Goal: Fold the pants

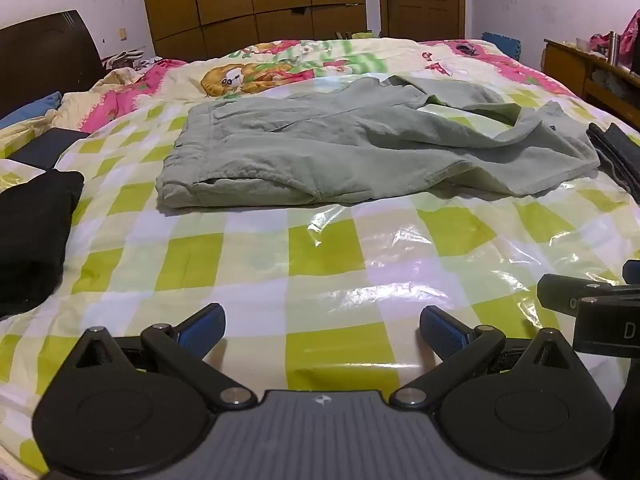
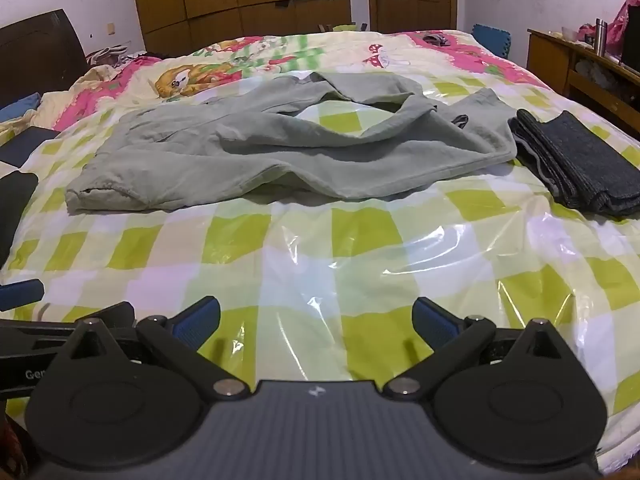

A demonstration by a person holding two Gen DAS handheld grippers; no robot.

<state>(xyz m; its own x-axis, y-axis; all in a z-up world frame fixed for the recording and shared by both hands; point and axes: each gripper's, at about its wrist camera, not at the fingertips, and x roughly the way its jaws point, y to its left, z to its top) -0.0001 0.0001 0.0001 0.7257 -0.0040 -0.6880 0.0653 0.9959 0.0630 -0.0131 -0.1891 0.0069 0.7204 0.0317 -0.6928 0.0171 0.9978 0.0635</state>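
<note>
Pale green pants (image 1: 360,148) lie across the bed, waistband to the left and legs bunched and loosely looped to the right; they also show in the right wrist view (image 2: 280,152). My left gripper (image 1: 322,330) is open and empty, low over the bed's near part, well short of the pants. My right gripper (image 2: 316,320) is open and empty, also near the front of the bed. Part of the right gripper's body (image 1: 600,312) shows at the right of the left wrist view.
The bed (image 1: 320,248) has a glossy green-and-white checked cover. A folded dark grey garment (image 2: 576,160) lies right of the pants. A black folded garment (image 1: 32,232) lies at the left. A wooden desk (image 2: 580,64) stands at the right, wardrobe and door behind.
</note>
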